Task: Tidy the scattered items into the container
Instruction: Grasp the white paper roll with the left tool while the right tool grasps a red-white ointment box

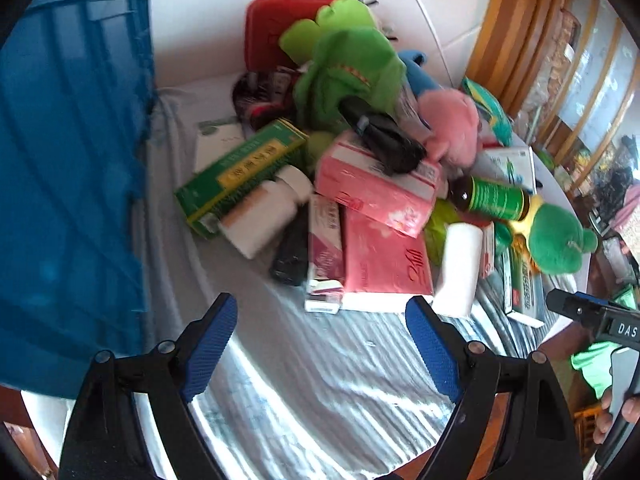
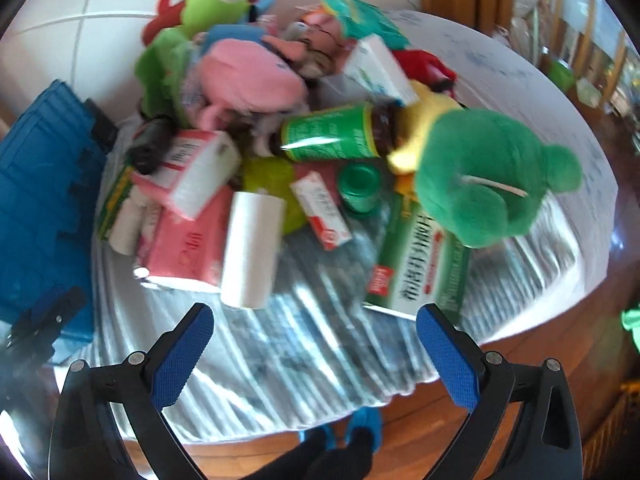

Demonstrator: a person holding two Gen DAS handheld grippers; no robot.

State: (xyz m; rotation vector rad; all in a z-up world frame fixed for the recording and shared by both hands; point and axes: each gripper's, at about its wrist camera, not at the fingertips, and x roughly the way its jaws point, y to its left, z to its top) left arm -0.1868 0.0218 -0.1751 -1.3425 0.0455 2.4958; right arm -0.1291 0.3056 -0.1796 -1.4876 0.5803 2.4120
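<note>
Both grippers hang over a round worktop [image 1: 312, 392] covered with a striped cloth, angled down at a heap of scattered items. The left gripper [image 1: 320, 348] has its jaws spread wide with nothing between them, only bare cloth below. The right gripper [image 2: 316, 356] likewise stands with jaws wide apart and empty. The blue container [image 1: 68, 184] sits at the left edge of the worktop, just beside the heap. In the heap, a green box [image 1: 240, 172] lies next to a white pill bottle [image 1: 268, 210], with pink tissue packs [image 1: 380, 196] stacked near them and a black stapler [image 1: 384, 136] lying on top. A brown bottle with a green label [image 2: 336, 134] lies on its side touching a green plush toy [image 2: 488, 176]. A white roll [image 2: 250, 250] lies near the front edge of the heap.
</note>
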